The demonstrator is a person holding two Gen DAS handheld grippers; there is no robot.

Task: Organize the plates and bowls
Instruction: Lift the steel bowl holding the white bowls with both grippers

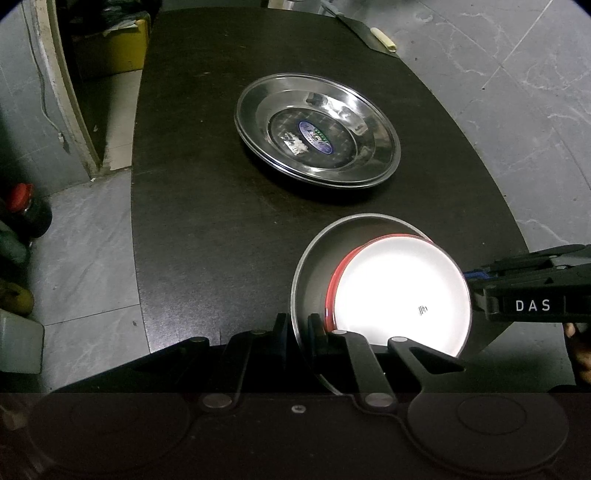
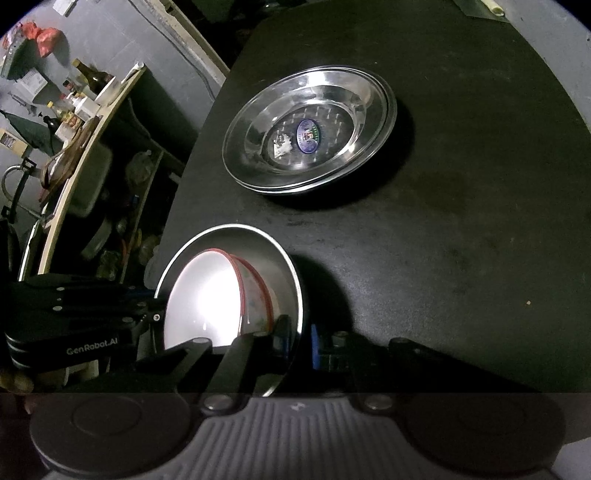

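Note:
A steel bowl (image 1: 314, 258) holds a white bowl with a red rim (image 1: 402, 291) nested inside it, near the table's front. My left gripper (image 1: 298, 328) is shut on the steel bowl's rim on its left side. My right gripper (image 2: 298, 341) is shut on the steel bowl's rim (image 2: 295, 280) on the opposite side; it shows in the left wrist view (image 1: 476, 284) at the right. The white bowl (image 2: 207, 295) leans inside. A stack of steel plates (image 1: 317, 129), with a sticker in the top one, lies further back (image 2: 310, 133).
The dark table (image 1: 207, 221) has a curved edge, with grey tiled floor around it. A knife (image 1: 369, 33) lies at the far table edge. A cluttered shelf with bottles (image 2: 81, 96) stands beyond the table's edge. A red-capped bottle (image 1: 26, 210) stands on the floor.

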